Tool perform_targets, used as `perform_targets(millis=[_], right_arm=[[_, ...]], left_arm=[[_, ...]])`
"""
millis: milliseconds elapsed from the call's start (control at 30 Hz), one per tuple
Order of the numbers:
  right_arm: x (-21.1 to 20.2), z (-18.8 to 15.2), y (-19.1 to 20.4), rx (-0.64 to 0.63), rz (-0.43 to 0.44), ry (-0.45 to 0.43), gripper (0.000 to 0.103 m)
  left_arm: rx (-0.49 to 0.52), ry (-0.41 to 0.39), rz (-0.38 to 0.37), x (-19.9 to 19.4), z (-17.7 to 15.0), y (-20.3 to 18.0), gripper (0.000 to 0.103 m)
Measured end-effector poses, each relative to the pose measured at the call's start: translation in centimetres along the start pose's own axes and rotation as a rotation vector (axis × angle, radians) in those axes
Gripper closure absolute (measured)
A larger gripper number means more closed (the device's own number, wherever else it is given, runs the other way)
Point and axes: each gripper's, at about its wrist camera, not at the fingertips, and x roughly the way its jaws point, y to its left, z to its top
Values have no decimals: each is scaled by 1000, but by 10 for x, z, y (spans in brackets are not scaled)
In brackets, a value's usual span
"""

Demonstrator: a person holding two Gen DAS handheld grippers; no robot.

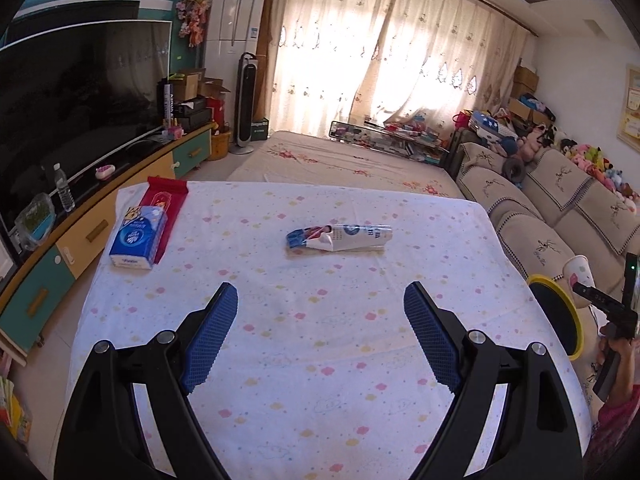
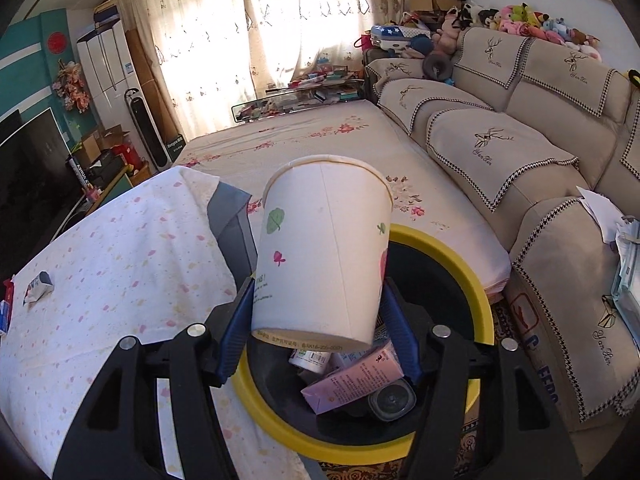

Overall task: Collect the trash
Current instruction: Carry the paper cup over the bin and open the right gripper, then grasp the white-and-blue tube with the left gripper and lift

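A white paper cup (image 2: 320,256) with leaf and flower prints sits tilted between the blue pads (image 2: 236,320) of my right gripper (image 2: 316,286), which is shut on it near its base. It hangs over a black trash bin with a yellow rim (image 2: 482,296) that holds a pink carton (image 2: 356,376) and other litter. A crumpled white and blue wrapper (image 1: 338,238) lies mid-table, ahead of my left gripper (image 1: 320,300). That gripper hovers open over the cloth with nothing between its fingers. The wrapper (image 2: 38,286) also shows at far left in the right wrist view.
A blue tissue pack (image 1: 138,240) lies on a red packet (image 1: 166,196) at the table's left edge. The spotted tablecloth (image 1: 320,360) covers the table. A sofa (image 2: 520,160) stands right of the bin, a TV unit (image 1: 80,232) to the left.
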Motion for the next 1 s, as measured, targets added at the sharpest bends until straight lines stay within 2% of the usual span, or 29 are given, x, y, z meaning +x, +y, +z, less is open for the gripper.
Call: perform_targets(millis=[67, 100, 333, 767, 1000], right_arm=[[4, 0, -1, 3, -6, -1, 32], [5, 0, -2, 4, -7, -4, 31], [5, -1, 9, -7, -17, -6, 30], [16, 3, 36, -38, -13, 19, 30], [22, 4, 38, -47, -19, 29, 30]], left_arm=[[40, -2, -7, 8, 8, -8, 19], [61, -2, -14, 13, 12, -12, 19], [182, 58, -91, 69, 31, -23, 19], [418, 182, -98, 179, 53, -34, 19], [514, 264, -145, 220, 57, -43, 19]])
